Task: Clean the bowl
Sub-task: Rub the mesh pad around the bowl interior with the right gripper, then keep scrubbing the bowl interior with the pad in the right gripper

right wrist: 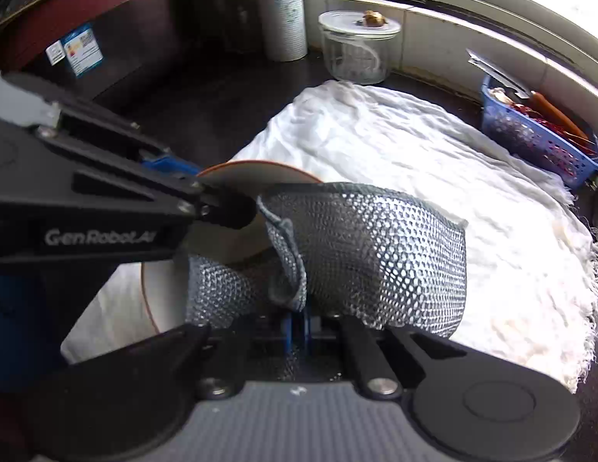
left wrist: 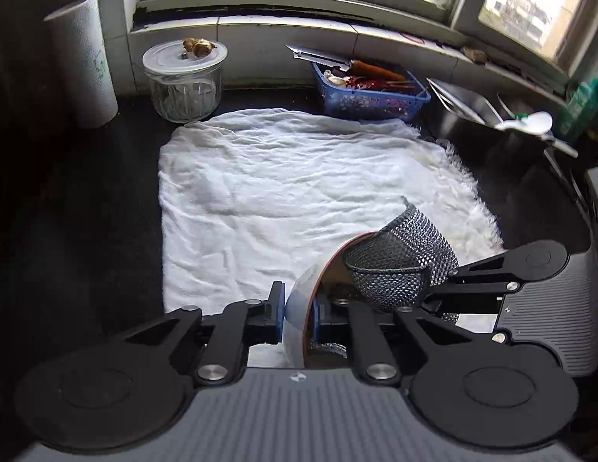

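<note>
The left gripper (left wrist: 297, 313) clamps the bowl (left wrist: 299, 308) by its rim; the right gripper (right wrist: 297, 331) pinches a mesh scouring cloth (right wrist: 368, 254) inside. Wiping should work best with firm circular strokes.

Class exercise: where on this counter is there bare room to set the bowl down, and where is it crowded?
Free: most of the white cloth, bordered by the glass jar and blue basket behind. Crowded: the cloth's near right corner, where the left gripper holds the bowl and the right gripper holds the mesh scrubber.
</note>
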### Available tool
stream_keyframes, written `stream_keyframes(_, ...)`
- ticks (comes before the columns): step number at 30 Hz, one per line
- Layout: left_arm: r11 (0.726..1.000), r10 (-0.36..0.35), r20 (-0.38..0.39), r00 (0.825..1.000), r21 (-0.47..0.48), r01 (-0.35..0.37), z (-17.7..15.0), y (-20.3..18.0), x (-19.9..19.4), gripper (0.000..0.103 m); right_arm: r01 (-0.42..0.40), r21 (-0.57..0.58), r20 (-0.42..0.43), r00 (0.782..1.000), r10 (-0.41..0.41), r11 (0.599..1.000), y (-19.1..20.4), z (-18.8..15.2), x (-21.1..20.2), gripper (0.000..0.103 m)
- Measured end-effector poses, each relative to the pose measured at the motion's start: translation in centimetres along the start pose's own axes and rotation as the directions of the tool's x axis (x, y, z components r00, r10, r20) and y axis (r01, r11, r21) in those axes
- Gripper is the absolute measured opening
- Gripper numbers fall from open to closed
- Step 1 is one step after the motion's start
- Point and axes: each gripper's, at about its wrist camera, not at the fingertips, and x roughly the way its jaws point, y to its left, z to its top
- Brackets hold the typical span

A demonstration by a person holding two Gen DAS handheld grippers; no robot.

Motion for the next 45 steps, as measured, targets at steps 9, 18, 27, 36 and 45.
stream_keyframes(9, 0.969, 0.063, 0.012, 0.998, -0.242, -0.058, -2.8, 0.8, -0.5, 0.011, -0.144, 0.305, -0.007, 0.988, 0.154, 0.942, -2.7, -0.1, 0.4, 0.007)
stream_keyframes(18, 0.968, 0.171, -0.012, 0.985, 0.187, -0.166, -1.0, -2.8, -0.7, 0.012, -0.116, 0.155, -0.049, 0.991, 0.124, 0.981, 0.5, -0.1, 0.6, 0.007)
stream_keyframes(27, 0.979, 0.126, 0.033, 0.991, 0.160, -0.130, 0.4, -2.5, -0.1, 0.008, 0.034, 0.029, 0.008, 0.999, -0.034, 0.999, -1.1, 0.5, -0.7, 0.006)
stream_keyframes(36, 0.930, 0.071, -0.032, 0.997, -0.360, -0.078, -2.6, 2.6, -0.7, 0.008, -0.061, 0.121, 0.005, 0.998, 0.061, 0.991, -0.6, 0.8, -0.6, 0.006)
stream_keyframes(45, 0.965, 0.221, -0.025, 0.975, 0.152, -0.215, -1.9, -2.7, -1.2, 0.011, -0.136, 0.130, -0.044, 0.989, 0.142, 0.982, 0.8, 0.2, 0.3, 0.006)
